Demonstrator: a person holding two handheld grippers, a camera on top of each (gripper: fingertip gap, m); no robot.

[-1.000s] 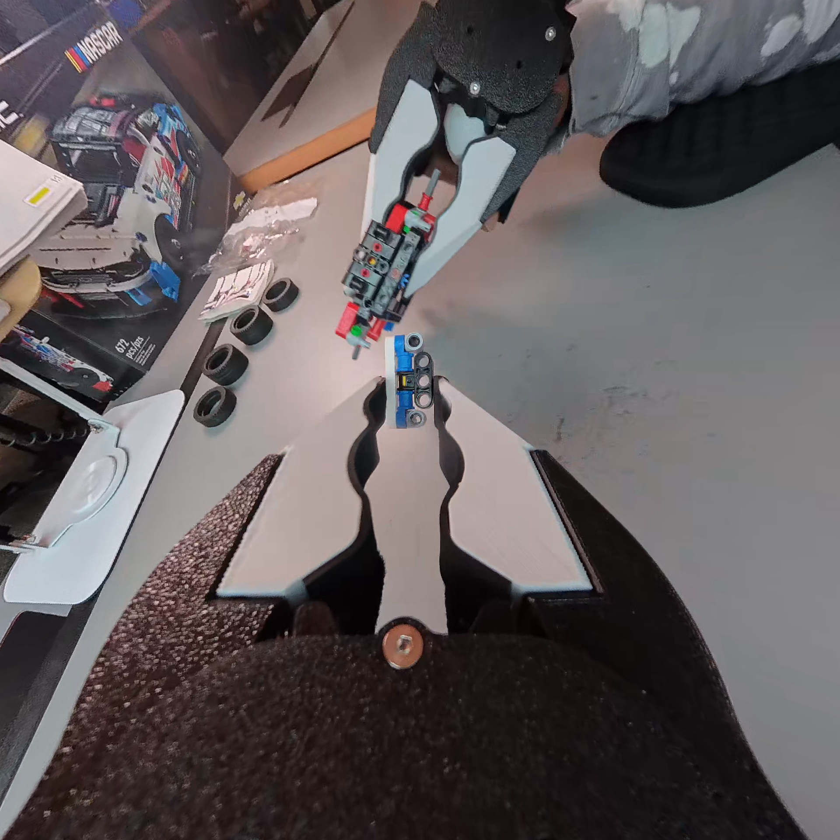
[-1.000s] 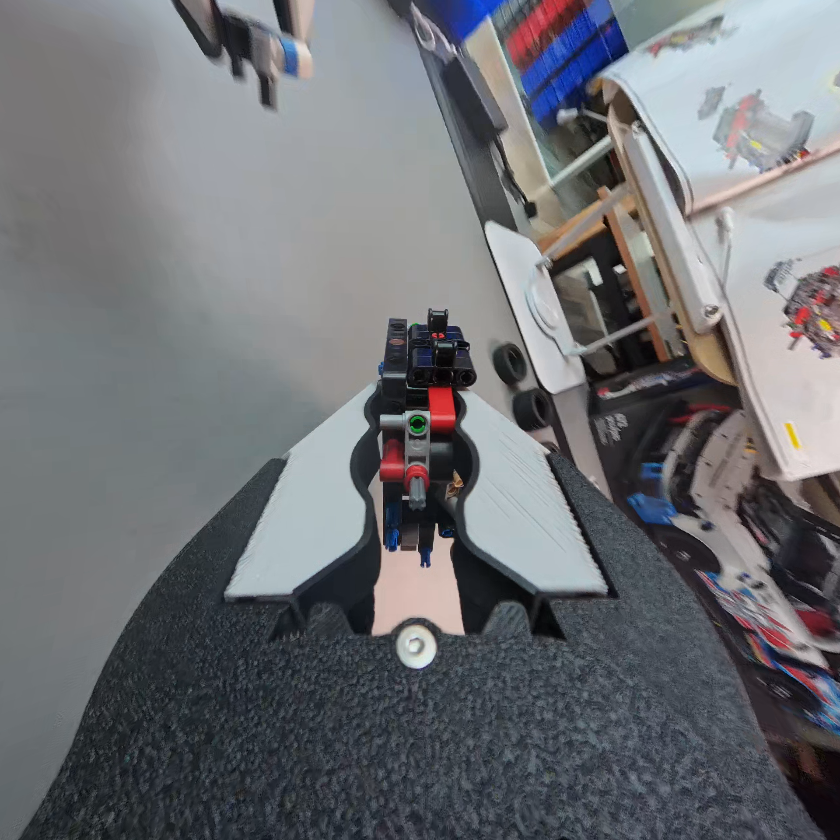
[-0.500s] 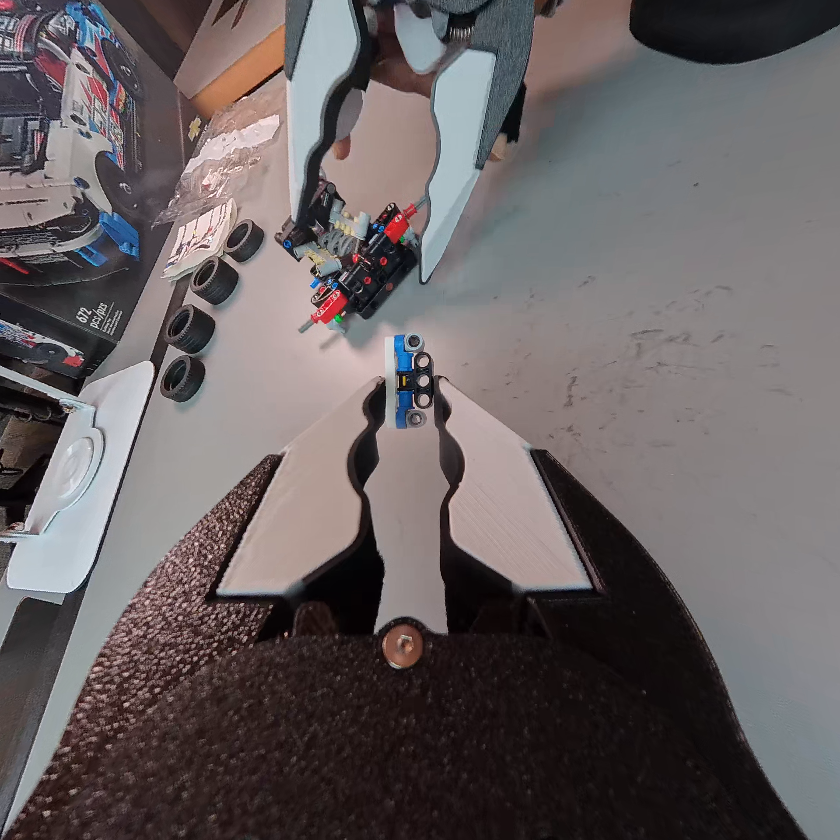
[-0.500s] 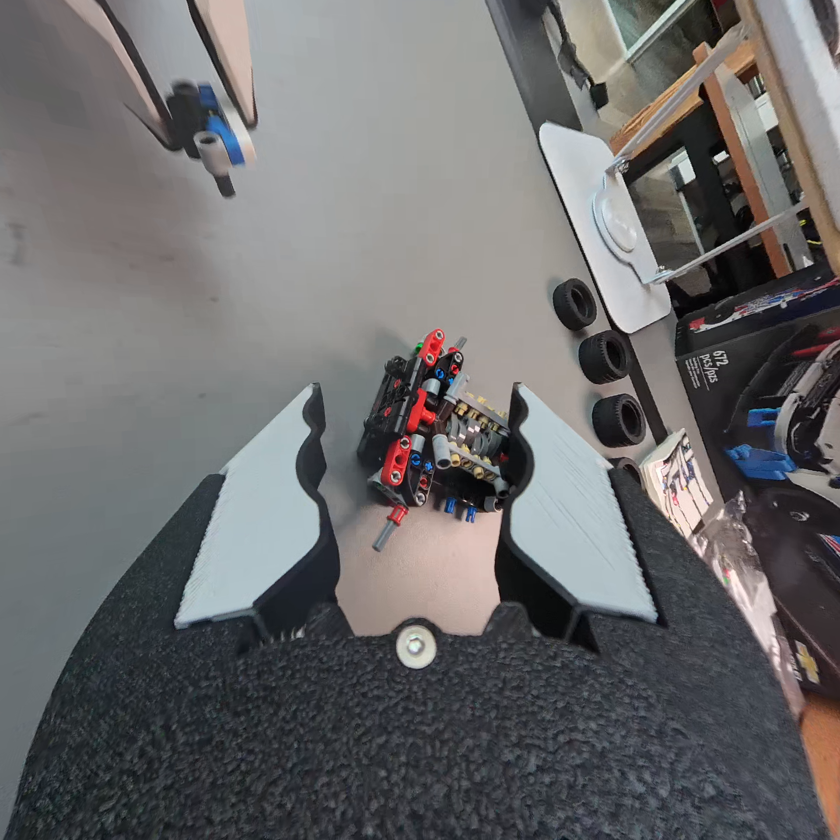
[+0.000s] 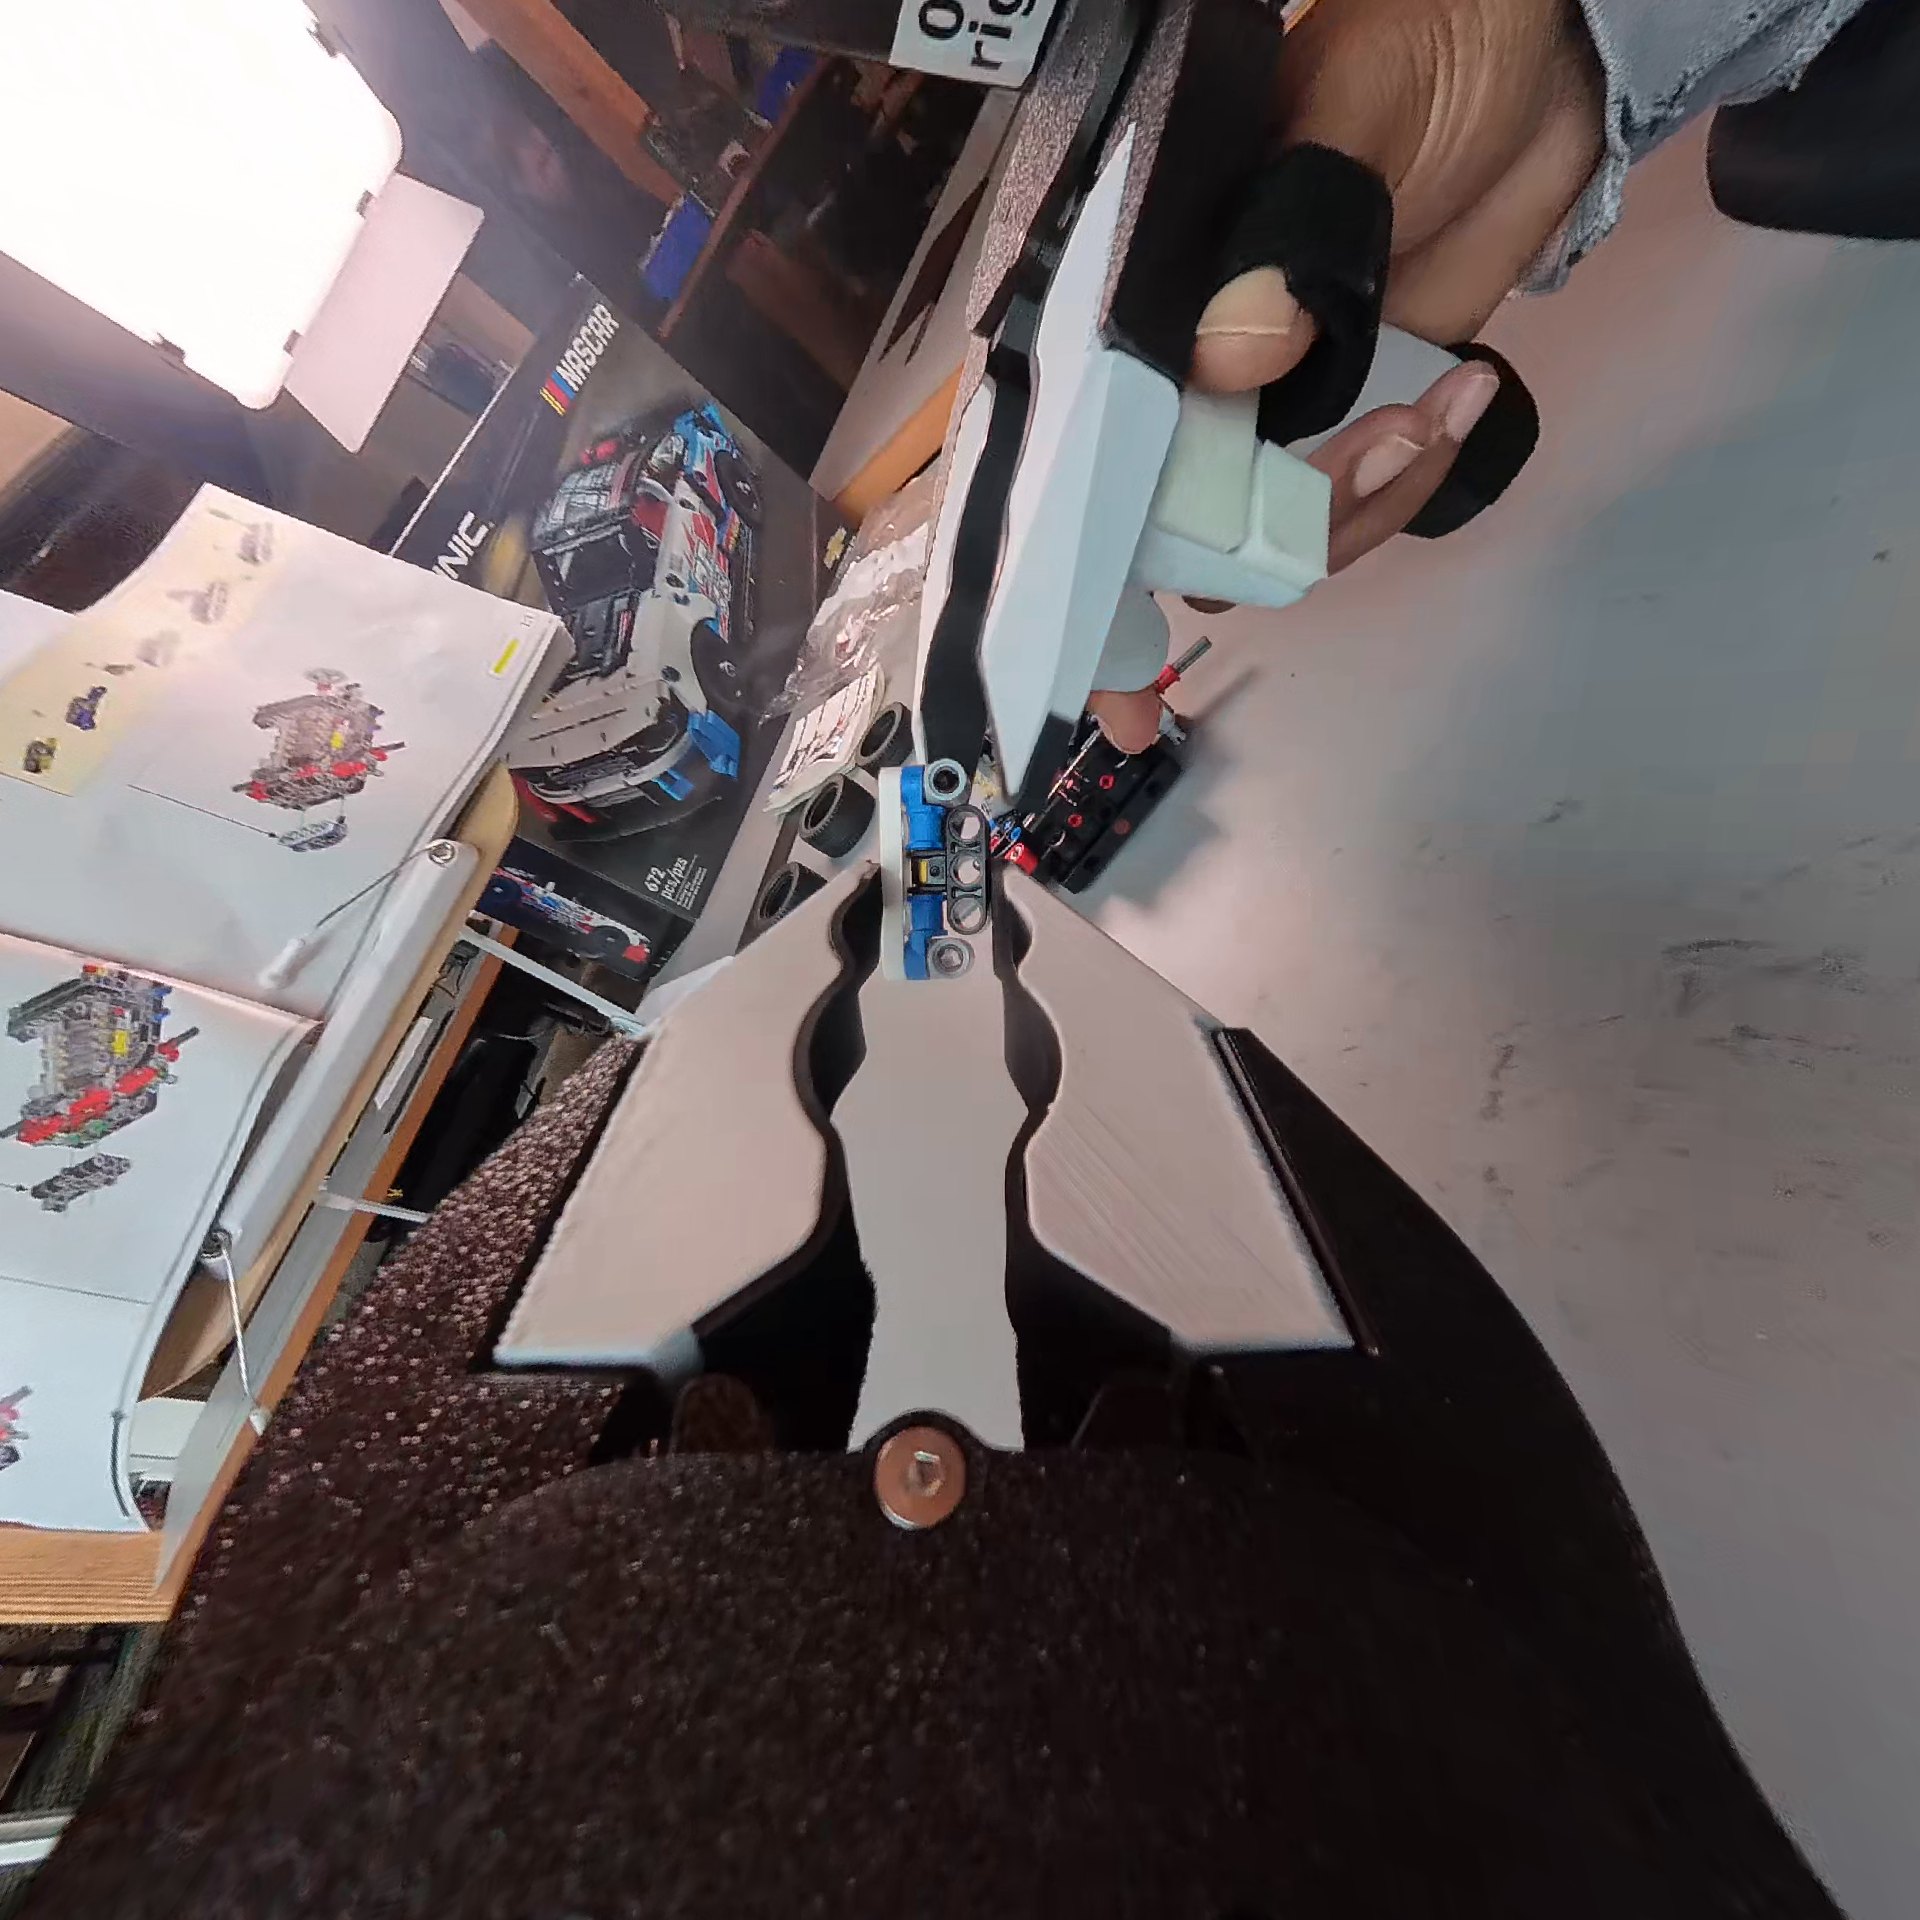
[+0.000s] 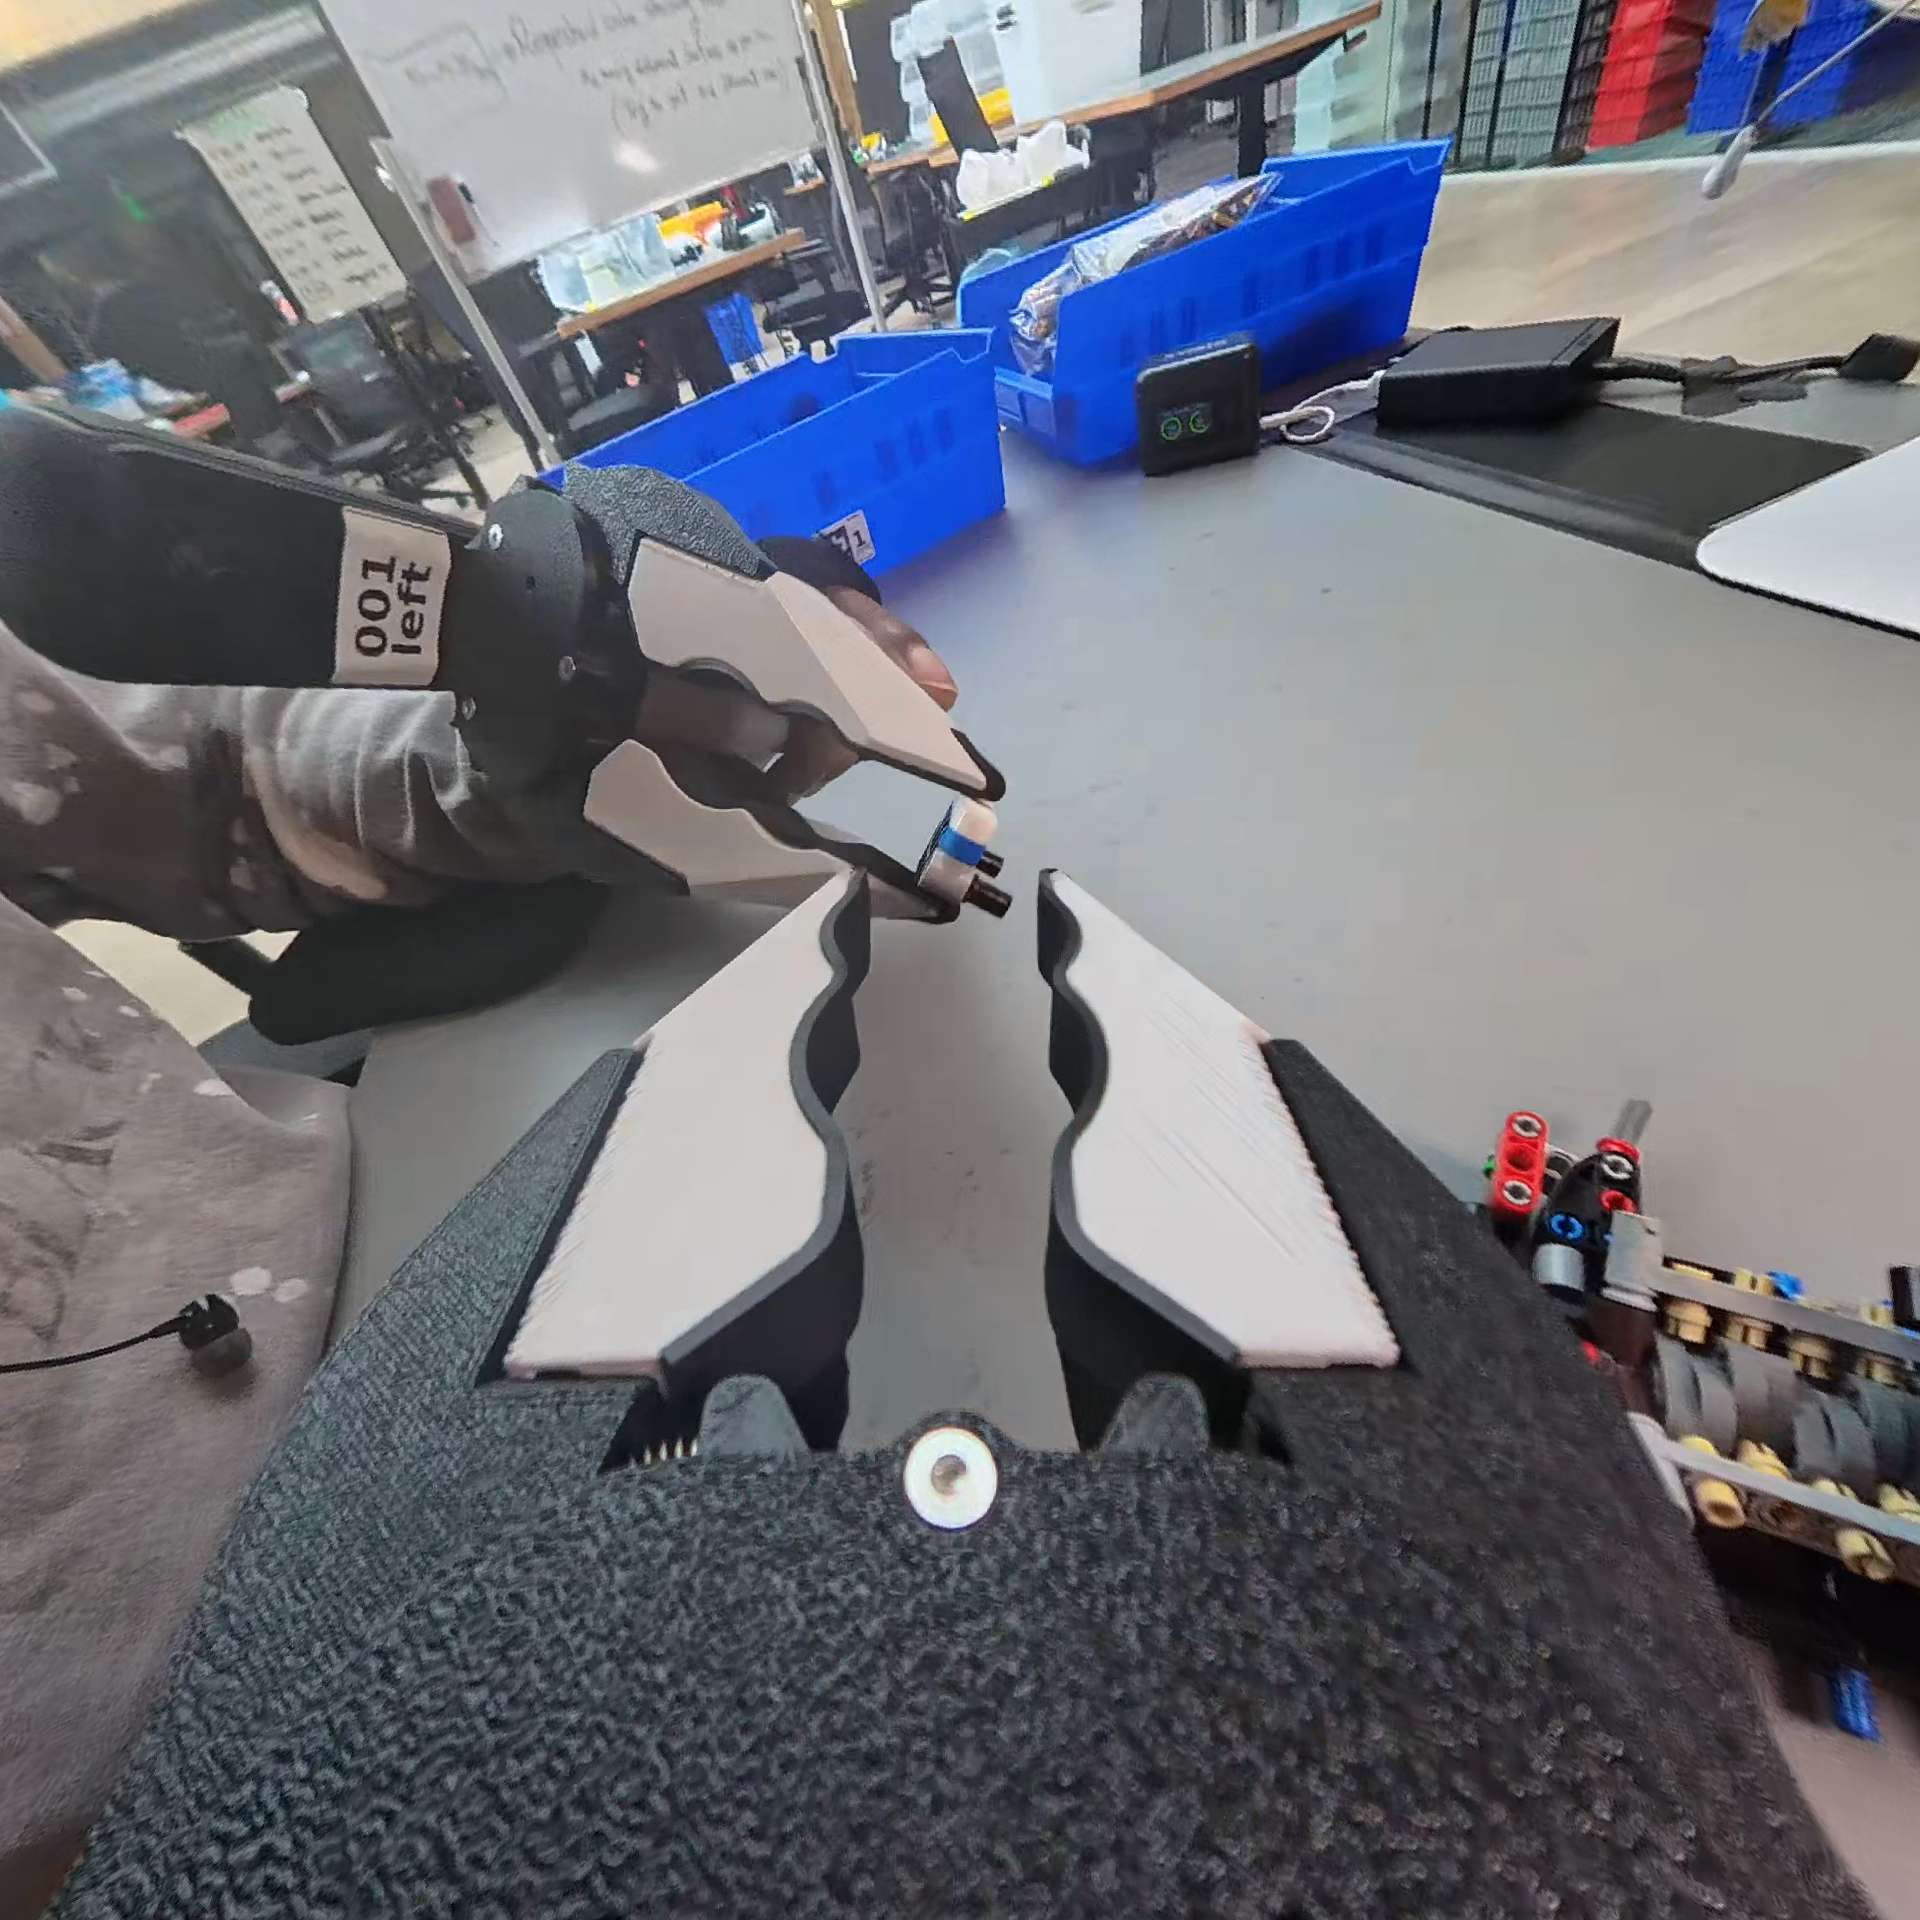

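My left gripper (image 5: 935, 883) is shut on a small blue, white and black brick piece (image 5: 930, 831) and holds it above the grey table (image 5: 1558, 935). My right gripper (image 6: 951, 894) is open and empty, its tips just in front of that piece (image 6: 961, 836) and of the left gripper (image 6: 961, 854). A black, red and grey brick assembly (image 6: 1714, 1330) lies on the table to the right of my right gripper. In the left wrist view the assembly (image 5: 1101, 821) lies behind the right gripper (image 5: 1003, 764), which a hand holds.
Several black tyres (image 5: 842, 810), a sticker sheet and a race-car box (image 5: 644, 644) lie at the table's left edge beside an open instruction booklet (image 5: 208, 779). Two blue bins (image 6: 883, 447) (image 6: 1247, 281), a small black device (image 6: 1195, 405) and a white pad (image 6: 1849, 540) stand farther off. Left and right tips are no more than a few centimetres apart.
My right gripper opened, left the brick assembly on the table and turned towards the left gripper. The left gripper kept its hold on the small piece.
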